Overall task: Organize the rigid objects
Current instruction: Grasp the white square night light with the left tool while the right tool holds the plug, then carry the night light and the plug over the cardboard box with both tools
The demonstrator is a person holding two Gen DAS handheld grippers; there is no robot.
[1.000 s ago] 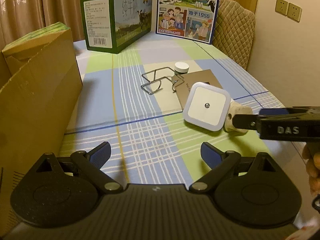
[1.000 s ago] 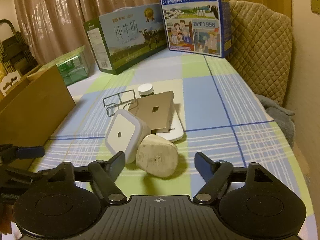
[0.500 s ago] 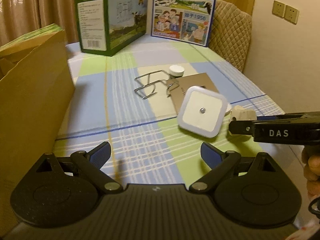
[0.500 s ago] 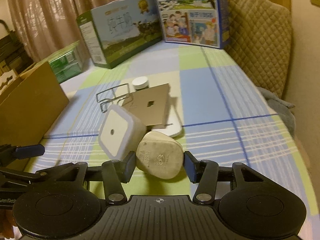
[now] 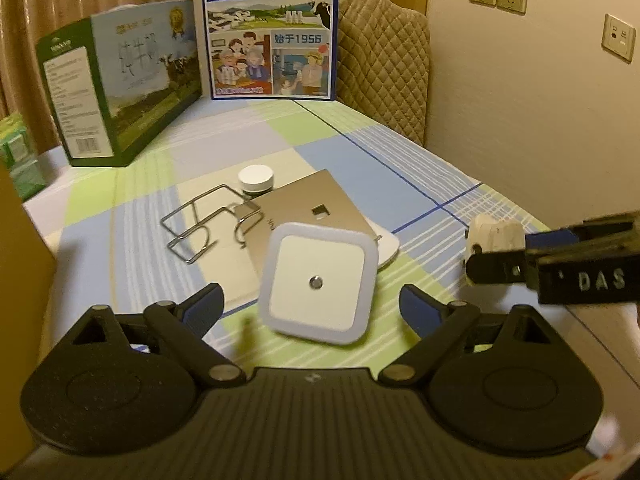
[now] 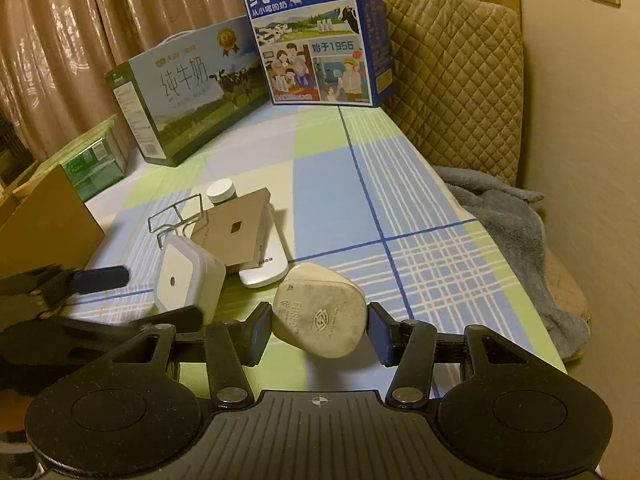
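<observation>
the beige plug (image 6: 319,312) could slip and drop, because the right claw (image 6: 318,330) pinches only its smooth rounded sides. that claw tips down toward the checked cloth (image 6: 400,200) and grips the plug, just right of the square night light (image 6: 186,276). the left claw (image 5: 310,306) also tips down, its jaws closing with the night light between them but not pressed. it could knock the light over.

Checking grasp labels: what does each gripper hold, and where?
Right gripper clamps the beige fused plug by its sides. Left gripper, jaws closing around the square night light, holds nothing.
</observation>
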